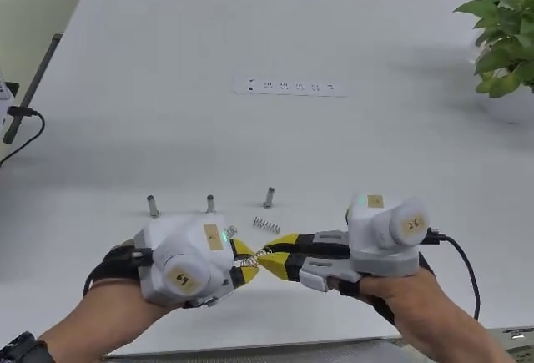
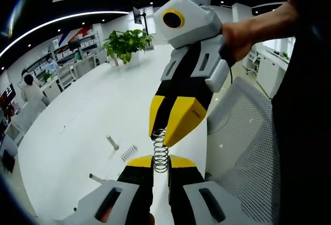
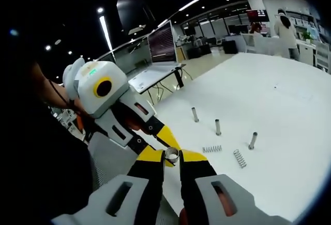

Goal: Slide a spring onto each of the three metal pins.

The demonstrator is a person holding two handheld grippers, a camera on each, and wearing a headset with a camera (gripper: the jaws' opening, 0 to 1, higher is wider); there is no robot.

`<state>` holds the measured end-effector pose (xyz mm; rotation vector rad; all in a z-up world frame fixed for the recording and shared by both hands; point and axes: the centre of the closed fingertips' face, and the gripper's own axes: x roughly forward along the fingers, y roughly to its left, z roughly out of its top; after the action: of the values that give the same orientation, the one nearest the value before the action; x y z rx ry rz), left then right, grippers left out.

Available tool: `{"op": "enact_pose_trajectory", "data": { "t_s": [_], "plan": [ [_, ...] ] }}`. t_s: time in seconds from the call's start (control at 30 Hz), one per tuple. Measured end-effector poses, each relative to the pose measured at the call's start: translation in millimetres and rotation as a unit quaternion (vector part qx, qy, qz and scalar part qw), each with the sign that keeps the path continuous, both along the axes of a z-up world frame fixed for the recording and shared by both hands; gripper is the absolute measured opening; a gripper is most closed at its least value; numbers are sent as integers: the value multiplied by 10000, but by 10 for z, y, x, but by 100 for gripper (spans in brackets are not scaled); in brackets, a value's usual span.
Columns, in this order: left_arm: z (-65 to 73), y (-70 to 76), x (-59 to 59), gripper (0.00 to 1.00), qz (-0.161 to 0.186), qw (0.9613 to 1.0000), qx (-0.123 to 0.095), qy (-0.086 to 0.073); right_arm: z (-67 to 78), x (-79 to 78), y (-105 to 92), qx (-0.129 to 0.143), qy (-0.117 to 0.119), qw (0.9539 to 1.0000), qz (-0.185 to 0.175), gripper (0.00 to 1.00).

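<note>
As I look along my left gripper [image 2: 161, 162], its black-and-yellow jaws are clenched on one end of a small coiled steel spring [image 2: 161, 150]. My right gripper [image 3: 171, 159] pinches the other end, tip to tip, near the front edge of the white workbench [image 1: 334, 146]. Beyond stand three short upright grey metal pins [image 1: 210, 204], all bare, with two loose springs [image 3: 211, 148] lying near them.

In the head view the held spring [image 1: 253, 257] is nearly lost between the yellow tips of the left gripper [image 1: 249, 261] and the right gripper [image 1: 269, 260] — its ends cannot be made out. Another spring [image 1: 231, 230] on the desk [image 1: 334, 154] is half covered by the left gripper's body. The plant [image 1: 501, 29] is cut off by the right edge; the sockets of the power strip [image 1: 289, 87] are too small to tell.
</note>
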<state>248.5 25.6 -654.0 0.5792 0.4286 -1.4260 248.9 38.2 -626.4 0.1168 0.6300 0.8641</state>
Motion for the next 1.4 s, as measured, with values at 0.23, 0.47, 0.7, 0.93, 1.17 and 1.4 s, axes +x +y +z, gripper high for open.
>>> {"op": "enact_pose_trajectory", "data": {
  "t_s": [0.23, 0.47, 0.7, 0.93, 1.17, 1.4],
  "plan": [
    [35, -61, 57, 2, 49, 9999, -89, -11, 44, 67, -8, -510, -133, 9982, 276, 9],
    [8, -65, 57, 2, 50, 9999, -122, 27, -16, 33, -24, -1190, -251, 9883, 924, 9],
    [-4, -68, 32, 2, -4, 10000, -93, 14, -50, -36, -8, -1818, -393, 9668, 1752, 13],
    [-3, -59, 25, 2, -23, 10000, -79, -7, -79, -17, -19, -2220, -507, 9496, 2152, 17],
    [11, -63, 10, 2, -69, 9999, -80, -14, -134, -58, -18, -2543, -600, 9314, 2536, 16],
    [3, -73, -25, 2, -157, 9999, -48, -14, -186, -72, -22, -2706, -619, 9213, 2722, 16]
  ]
}}
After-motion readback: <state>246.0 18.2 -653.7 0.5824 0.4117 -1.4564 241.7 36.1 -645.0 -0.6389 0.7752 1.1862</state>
